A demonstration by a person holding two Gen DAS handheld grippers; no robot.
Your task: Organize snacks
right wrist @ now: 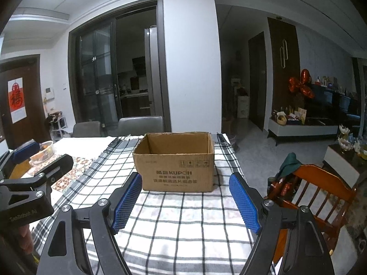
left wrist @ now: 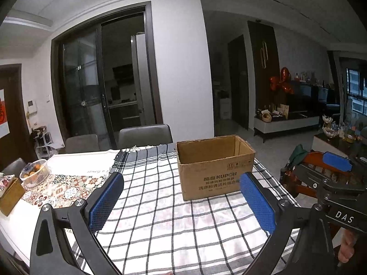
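An open brown cardboard box [left wrist: 214, 167] printed KUPOH stands on the checked tablecloth [left wrist: 160, 206]; it also shows in the right wrist view [right wrist: 175, 160]. Its inside looks empty from here. My left gripper [left wrist: 181, 202] is open and empty, held above the cloth in front of the box. My right gripper [right wrist: 187, 202] is open and empty, also in front of the box. The right gripper shows at the right edge of the left wrist view [left wrist: 330, 171]. The left gripper shows at the left edge of the right wrist view [right wrist: 34, 160]. No snack packets are in view.
A white basket of fruit [left wrist: 34, 173] and a wooden box [left wrist: 9, 194] sit on the table's left side. Grey chairs [left wrist: 144, 135] stand behind the table. A wooden chair [right wrist: 316, 197] stands at the table's right edge.
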